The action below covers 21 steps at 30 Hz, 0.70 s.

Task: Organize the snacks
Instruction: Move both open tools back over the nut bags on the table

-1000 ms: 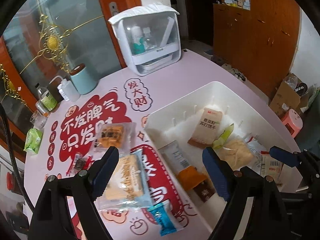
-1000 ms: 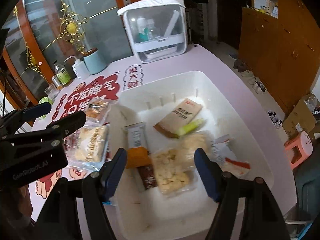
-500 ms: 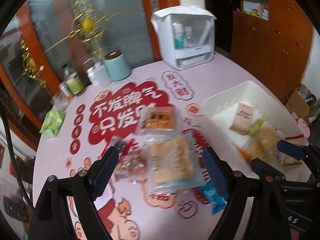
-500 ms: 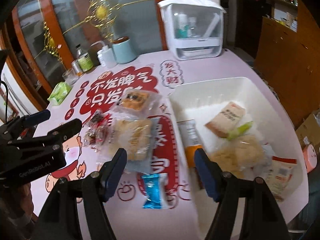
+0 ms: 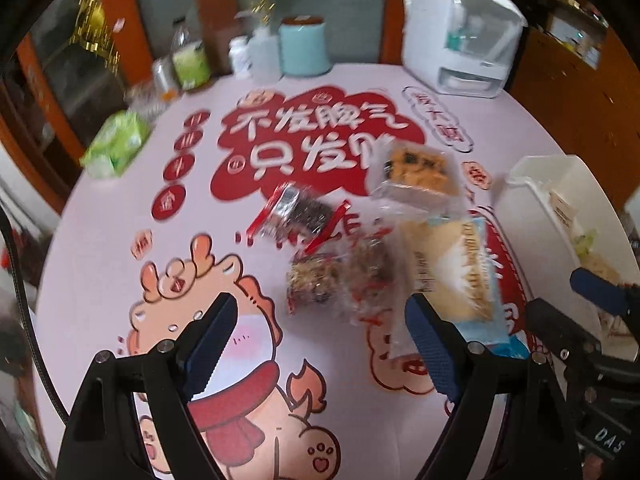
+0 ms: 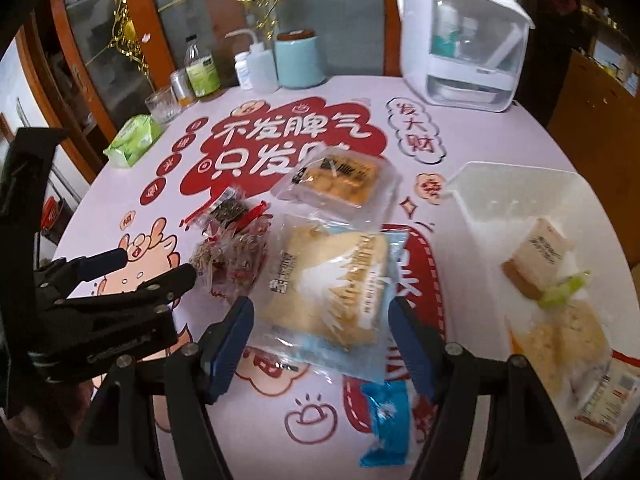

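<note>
The right claw (image 6: 322, 338) hangs with its jaws spread and nothing gripped, straddling from above a large bread pack (image 6: 328, 284) that lies on the pink table (image 6: 500, 128). The left claw (image 5: 316, 340) is also spread and empty, over the table's cartoon print, near a pile of small clear-wrapped snacks (image 5: 340, 276). An orange pastry pack (image 6: 340, 180) lies behind the bread; a small blue packet (image 6: 388, 416) lies in front. The white bin (image 6: 520, 196) on the right holds more snacks.
</note>
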Available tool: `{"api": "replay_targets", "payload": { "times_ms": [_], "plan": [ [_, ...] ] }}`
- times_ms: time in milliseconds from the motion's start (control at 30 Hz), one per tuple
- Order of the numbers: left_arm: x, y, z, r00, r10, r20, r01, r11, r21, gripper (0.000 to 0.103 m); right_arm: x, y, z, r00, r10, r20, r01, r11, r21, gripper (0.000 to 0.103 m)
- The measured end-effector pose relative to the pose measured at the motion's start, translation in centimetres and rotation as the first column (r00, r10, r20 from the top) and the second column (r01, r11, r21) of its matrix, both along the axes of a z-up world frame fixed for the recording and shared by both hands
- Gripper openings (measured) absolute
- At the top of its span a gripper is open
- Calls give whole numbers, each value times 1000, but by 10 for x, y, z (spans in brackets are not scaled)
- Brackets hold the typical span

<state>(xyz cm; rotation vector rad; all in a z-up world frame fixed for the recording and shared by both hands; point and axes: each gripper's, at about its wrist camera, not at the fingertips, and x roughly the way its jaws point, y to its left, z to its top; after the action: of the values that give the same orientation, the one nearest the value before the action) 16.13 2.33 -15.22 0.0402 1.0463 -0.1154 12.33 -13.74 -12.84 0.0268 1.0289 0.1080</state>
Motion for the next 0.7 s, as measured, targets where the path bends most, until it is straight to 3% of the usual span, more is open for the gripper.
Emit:
{"api": "replay_targets", "payload": {
  "times_ms": [400,700],
  "plan": [
    [44,13,-58,986,68,-153,-83,992,-99,85,16,9,-24,999,18,-49,-18,1000,4,71],
    [62,21,-75,979,107,-174,-126,987,-102,85,28,12,-26,999,26,-46,-25,999,35,71]
  ]
}}
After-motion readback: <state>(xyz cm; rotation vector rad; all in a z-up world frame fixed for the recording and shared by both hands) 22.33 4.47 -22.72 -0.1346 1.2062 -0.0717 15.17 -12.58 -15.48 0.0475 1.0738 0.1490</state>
